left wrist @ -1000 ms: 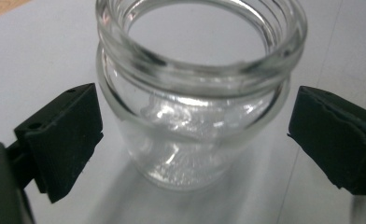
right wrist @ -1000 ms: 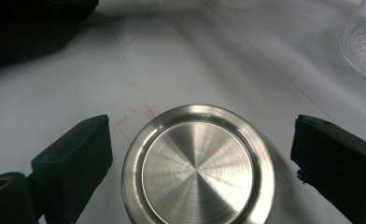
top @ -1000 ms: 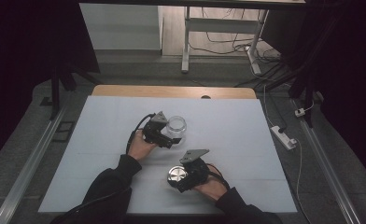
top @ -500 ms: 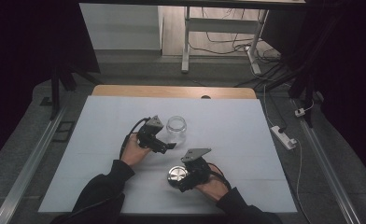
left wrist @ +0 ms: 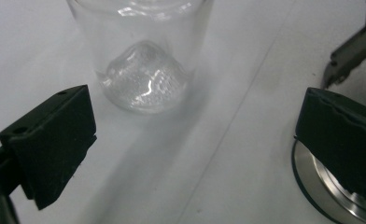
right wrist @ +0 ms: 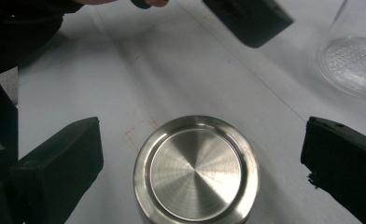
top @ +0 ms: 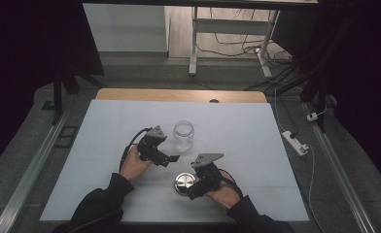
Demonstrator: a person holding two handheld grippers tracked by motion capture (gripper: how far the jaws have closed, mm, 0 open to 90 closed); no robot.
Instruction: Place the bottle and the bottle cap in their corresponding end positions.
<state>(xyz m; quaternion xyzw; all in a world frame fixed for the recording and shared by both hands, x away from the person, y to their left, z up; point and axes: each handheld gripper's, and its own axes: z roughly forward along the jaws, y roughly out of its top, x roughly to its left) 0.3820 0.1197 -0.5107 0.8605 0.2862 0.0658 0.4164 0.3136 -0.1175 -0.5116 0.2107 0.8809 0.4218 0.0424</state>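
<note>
Both tools stand released: the left tool [top: 171,158] hangs just beside the glass jar [top: 183,135] with its jaws wide and touching nothing, and the right tool [top: 192,190] straddles the steel lid [top: 183,183], jaws apart on either side of it. Jar stands upright and uncapped on the tabletop [top: 256,145], the lid lying flat near it on the person's side. Likely step: gripping the lid; next, close squarely on its rim and steady the jar.

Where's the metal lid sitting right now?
In the high view the metal lid lies flat on the table's near side, just left of the right tongs, with the glass jar beyond it.
</note>
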